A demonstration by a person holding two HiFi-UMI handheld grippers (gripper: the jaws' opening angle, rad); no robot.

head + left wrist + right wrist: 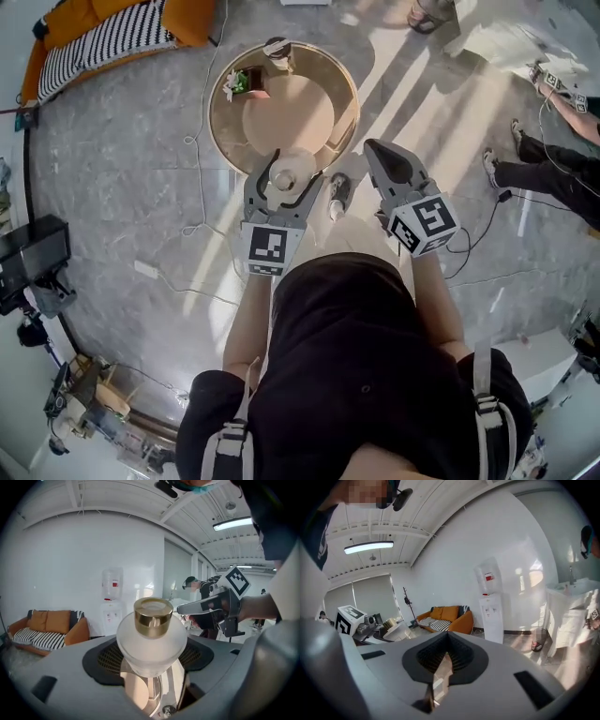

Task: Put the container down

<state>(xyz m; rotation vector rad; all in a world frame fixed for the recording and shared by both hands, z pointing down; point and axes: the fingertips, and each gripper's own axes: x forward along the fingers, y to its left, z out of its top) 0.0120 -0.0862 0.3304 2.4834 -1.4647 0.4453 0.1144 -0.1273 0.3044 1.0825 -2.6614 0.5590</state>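
Clamped in the left gripper's (292, 169) fingers above the round bench's (217, 131) near rim, the frosted container (151, 639) could topple off that edge if released here; the right gripper's (378, 148) fingers are pressed together, empty.

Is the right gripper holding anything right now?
No, the right gripper has its jaws closed together in its own view, with nothing between them.

Upright frosted container (150, 645) (gold cap (153, 618))
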